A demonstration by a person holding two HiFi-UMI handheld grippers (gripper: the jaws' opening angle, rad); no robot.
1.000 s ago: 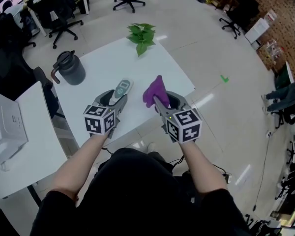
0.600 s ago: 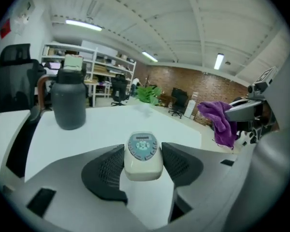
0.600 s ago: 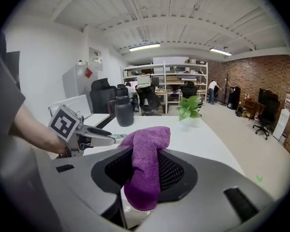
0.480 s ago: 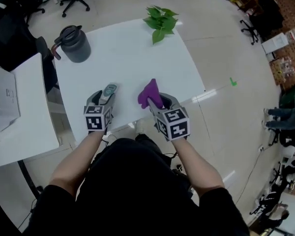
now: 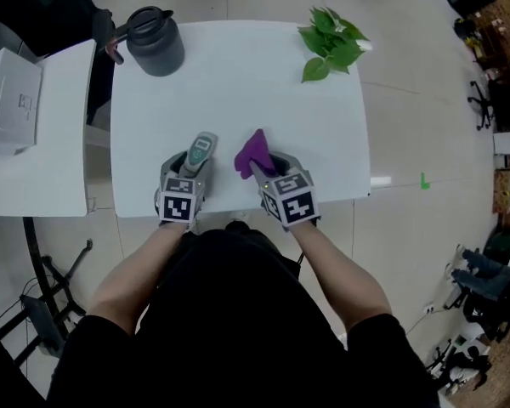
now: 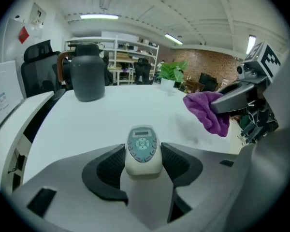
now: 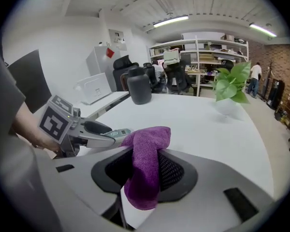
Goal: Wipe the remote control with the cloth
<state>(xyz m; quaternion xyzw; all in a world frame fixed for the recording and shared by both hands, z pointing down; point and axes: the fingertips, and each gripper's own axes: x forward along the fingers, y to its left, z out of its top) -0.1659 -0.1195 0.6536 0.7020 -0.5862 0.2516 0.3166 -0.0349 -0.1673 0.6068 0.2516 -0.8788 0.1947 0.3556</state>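
Though still apart, remote [image 5: 201, 150], cloth [image 5: 253, 153] (gripped)

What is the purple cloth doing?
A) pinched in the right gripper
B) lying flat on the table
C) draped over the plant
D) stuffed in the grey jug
A: the purple cloth hangs pinched between the jaws of the right gripper, beside the remote control that the left gripper holds.

Bright ceiling strip lighting (heavy fisheye warping), frames sharp.
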